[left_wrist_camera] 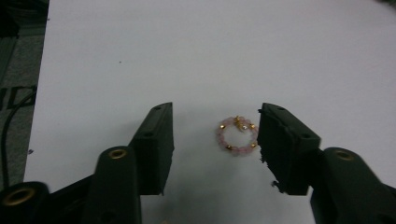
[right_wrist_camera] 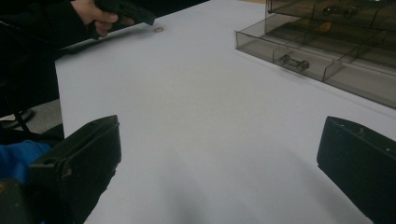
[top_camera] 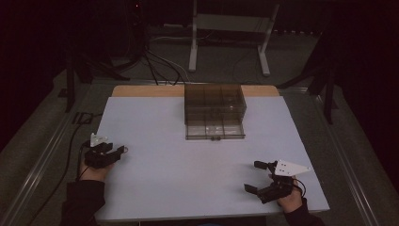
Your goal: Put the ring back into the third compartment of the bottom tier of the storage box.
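Note:
A small ring of pink beads with gold spacers [left_wrist_camera: 220, 136] lies flat on the white tabletop [top_camera: 188, 174]. My left gripper [left_wrist_camera: 215, 114] stands over it with a jaw on each side. The ring sits close to the right-hand jaw, and a clear gap separates it from the other, so nothing is gripped. In the high view this gripper [top_camera: 117, 151] is at the table's left edge. My right gripper [top_camera: 251, 176] rests near the front right, open wide, with only bare table between its fingers [right_wrist_camera: 219, 135]. From there the ring [right_wrist_camera: 159, 29] shows far off, beside the left gripper [right_wrist_camera: 140, 16].
A smoky transparent drawer box [top_camera: 215, 103] stands at the back centre, its bottom drawer [top_camera: 215, 132] pulled out toward me. That drawer has several compartments, and a small dark item [right_wrist_camera: 293, 62] lies in one. A cable [top_camera: 70, 141] trails off the table's left side.

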`<action>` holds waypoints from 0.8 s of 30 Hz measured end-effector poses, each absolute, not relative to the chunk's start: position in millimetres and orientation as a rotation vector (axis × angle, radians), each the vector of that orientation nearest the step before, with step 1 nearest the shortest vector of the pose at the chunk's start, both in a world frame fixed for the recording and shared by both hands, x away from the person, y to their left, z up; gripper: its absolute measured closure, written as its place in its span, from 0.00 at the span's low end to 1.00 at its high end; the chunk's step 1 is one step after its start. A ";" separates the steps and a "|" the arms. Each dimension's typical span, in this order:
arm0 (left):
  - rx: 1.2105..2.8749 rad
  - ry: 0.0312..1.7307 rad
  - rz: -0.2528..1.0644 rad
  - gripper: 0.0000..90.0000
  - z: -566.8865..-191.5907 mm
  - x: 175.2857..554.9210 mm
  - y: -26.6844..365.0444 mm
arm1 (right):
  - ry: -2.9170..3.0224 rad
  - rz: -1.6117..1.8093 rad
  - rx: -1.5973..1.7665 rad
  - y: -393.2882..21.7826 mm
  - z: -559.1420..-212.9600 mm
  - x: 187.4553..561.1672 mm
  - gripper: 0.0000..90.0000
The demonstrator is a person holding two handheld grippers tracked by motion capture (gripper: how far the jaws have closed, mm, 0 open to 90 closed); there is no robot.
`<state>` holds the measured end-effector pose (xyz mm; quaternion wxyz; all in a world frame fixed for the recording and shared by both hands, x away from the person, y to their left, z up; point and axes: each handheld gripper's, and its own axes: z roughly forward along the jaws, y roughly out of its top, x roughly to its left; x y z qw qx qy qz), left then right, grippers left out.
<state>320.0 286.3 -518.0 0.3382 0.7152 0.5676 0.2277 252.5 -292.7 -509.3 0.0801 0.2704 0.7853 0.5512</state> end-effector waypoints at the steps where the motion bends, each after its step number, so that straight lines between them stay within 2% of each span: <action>1: 1.866 1.474 0.589 0.58 -518.8 321.0 285.5 | 2.351 1.647 0.811 -292.5 -509.4 252.3 0.00; 24: 1.950 1.484 0.588 0.81 -523.6 332.4 278.0 | 2.355 1.640 0.814 -292.2 -509.7 252.3 0.00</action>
